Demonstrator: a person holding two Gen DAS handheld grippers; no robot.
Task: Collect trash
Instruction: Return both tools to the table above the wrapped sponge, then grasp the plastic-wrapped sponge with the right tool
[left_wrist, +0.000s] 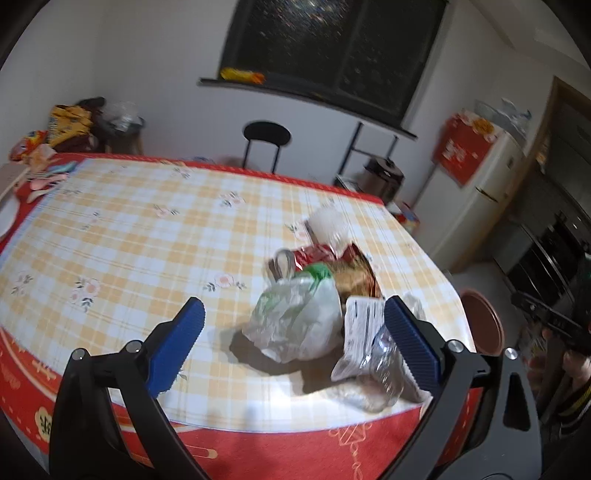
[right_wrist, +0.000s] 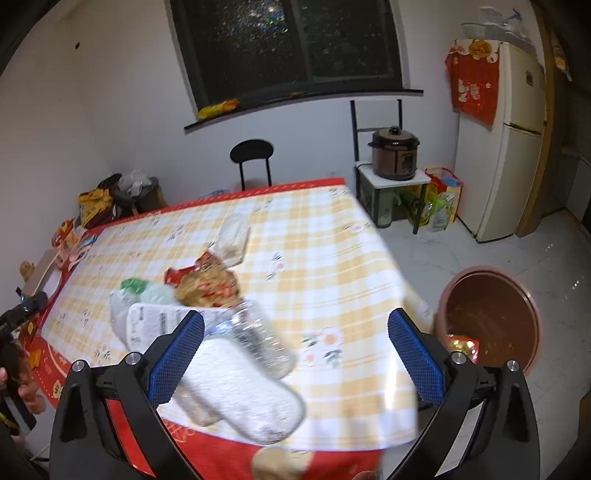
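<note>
A pile of trash lies on the checked tablecloth (left_wrist: 129, 236) near the table's front right corner: a crumpled white and green plastic bag (left_wrist: 295, 317), a red and gold snack wrapper (left_wrist: 351, 273), a printed white packet (left_wrist: 360, 321) and a clear plastic bottle (right_wrist: 258, 339). My left gripper (left_wrist: 295, 343) is open and empty, its jaws wide on either side of the plastic bag. My right gripper (right_wrist: 295, 354) is open and empty above the bottle and a white frosted packet (right_wrist: 243, 402). A brown bin (right_wrist: 491, 321) stands on the floor right of the table.
A black chair (right_wrist: 252, 157) stands behind the table. A rice cooker (right_wrist: 394, 153) sits on a small stand, a fridge (right_wrist: 513, 140) to its right. Bags and snack packs (left_wrist: 70, 125) clutter the table's far left. The bin also shows in the left wrist view (left_wrist: 484, 321).
</note>
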